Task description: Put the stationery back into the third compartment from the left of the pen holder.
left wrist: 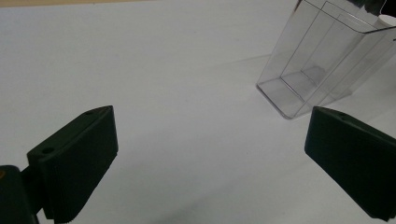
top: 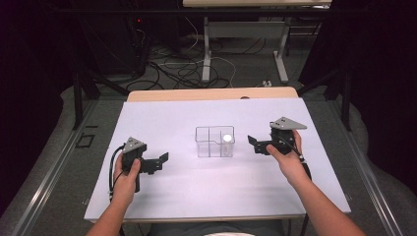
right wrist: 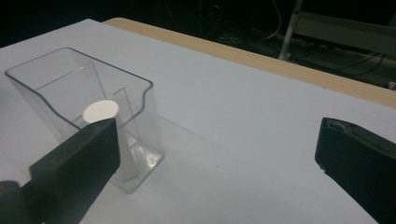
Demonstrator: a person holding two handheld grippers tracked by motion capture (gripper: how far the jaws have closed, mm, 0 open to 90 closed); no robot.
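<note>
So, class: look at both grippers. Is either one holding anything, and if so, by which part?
Nothing is held. The left gripper and right gripper both have open jaws beside the clear container; the white cylinder stands inside it.

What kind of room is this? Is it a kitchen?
No, it looks like a lab or workshop. A white work table stands in a dark room, tangled cables lie on the floor behind it, and a metal-legged bench stands beyond.

Clear, colourless divided container (top: 215,141) holding a plain white cylinder (top: 227,139). Pale lavender-white sheet (top: 172,182) over a light wood bench (top: 211,93). Black left hand-held gripper (top: 162,162) and right hand-held gripper (top: 253,143), each topped by a grey plate.
</note>
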